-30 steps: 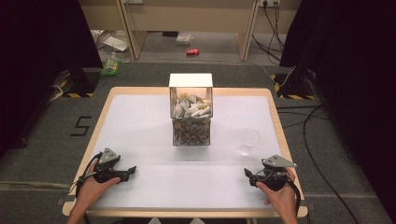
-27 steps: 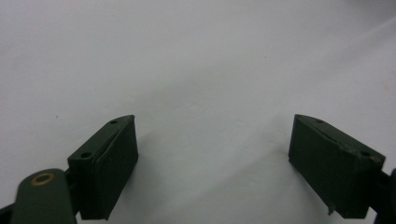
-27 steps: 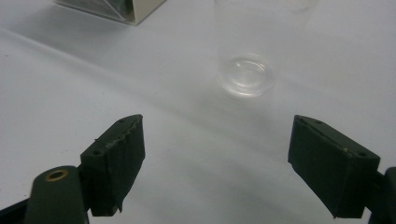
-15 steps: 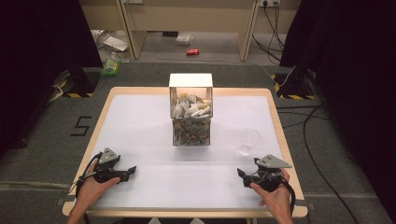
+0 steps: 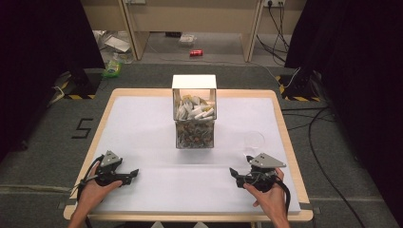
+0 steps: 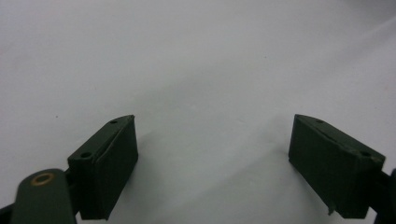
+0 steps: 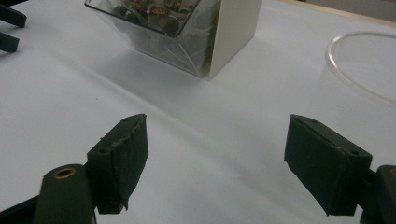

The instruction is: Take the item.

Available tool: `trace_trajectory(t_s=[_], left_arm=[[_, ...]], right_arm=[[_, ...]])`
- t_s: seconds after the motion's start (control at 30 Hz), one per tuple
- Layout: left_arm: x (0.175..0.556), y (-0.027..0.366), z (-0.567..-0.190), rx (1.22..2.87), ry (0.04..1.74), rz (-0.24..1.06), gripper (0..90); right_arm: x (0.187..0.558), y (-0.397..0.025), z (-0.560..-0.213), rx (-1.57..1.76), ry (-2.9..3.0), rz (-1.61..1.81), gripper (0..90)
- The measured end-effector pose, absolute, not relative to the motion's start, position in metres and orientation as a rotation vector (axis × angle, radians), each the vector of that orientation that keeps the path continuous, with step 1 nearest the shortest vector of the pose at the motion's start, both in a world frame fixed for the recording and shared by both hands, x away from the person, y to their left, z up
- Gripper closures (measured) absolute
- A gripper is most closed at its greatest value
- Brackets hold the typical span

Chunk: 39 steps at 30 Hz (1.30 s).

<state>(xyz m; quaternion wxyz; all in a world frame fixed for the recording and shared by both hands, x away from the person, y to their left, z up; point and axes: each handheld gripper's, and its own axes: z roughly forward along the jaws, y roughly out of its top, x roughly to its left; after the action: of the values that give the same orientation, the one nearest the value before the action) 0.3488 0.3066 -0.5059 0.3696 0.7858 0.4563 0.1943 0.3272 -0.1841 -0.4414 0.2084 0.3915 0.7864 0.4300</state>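
A clear box (image 5: 195, 118) with a white back panel stands at the table's middle, filled with small wrapped packets. It shows in the right gripper view as the box (image 7: 187, 32) at top. A clear plastic cup (image 5: 254, 141) stands right of it, its rim (image 7: 359, 60) at upper right. My left gripper (image 5: 134, 174) rests near the front left, jaws wide apart over bare white surface (image 6: 201, 70). My right gripper (image 5: 234, 174) sits near the front right, open too, nothing between its jaws, pointing left.
The white tabletop (image 5: 142, 123) has a wooden rim (image 5: 291, 142). Beyond the table, on the floor, lie a red can (image 5: 196, 52), a green packet (image 5: 112, 70) and cables (image 5: 328, 128). Black curtains flank both sides.
My right gripper has shifted left and a little toward the box. The left gripper stays where it was.
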Motion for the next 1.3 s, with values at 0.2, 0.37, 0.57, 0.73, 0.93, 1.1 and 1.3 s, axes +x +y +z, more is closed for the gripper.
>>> trace_trajectory(t_s=[0.2, 0.37, 0.57, 0.73, 0.93, 1.1, 1.3], left_arm=[[0.349, 0.307, -0.506, 2.016, 1.171, 0.498, 14.9], [0.349, 0.307, -0.506, 2.015, 1.171, 0.497, 14.9], [0.349, 0.307, -0.506, 2.016, 1.171, 0.498, 14.9], [0.349, 0.307, -0.506, 2.016, 1.171, 0.498, 14.9], [0.349, 0.307, -0.506, 2.017, 1.17, 0.498, 14.9], [0.349, 0.307, -0.506, 2.017, 1.17, 0.498, 14.9], [0.349, 0.307, -0.506, 2.016, 1.17, 0.498, 14.9]], right_arm=[[0.332, -0.172, -0.431, 1.045, 2.185, 1.219, 23.3], [0.336, -0.166, -0.423, 1.021, 2.176, 1.235, 24.3], [0.339, -0.162, -0.416, 1.001, 2.166, 1.246, 25.5], [0.341, -0.159, -0.41, 0.986, 2.16, 1.255, 25.9], [0.345, -0.154, -0.404, 0.964, 2.153, 1.264, 26.8], [0.349, -0.15, -0.393, 0.946, 2.131, 1.281, 27.3], [0.352, -0.147, -0.384, 0.934, 2.113, 1.295, 27.9]])
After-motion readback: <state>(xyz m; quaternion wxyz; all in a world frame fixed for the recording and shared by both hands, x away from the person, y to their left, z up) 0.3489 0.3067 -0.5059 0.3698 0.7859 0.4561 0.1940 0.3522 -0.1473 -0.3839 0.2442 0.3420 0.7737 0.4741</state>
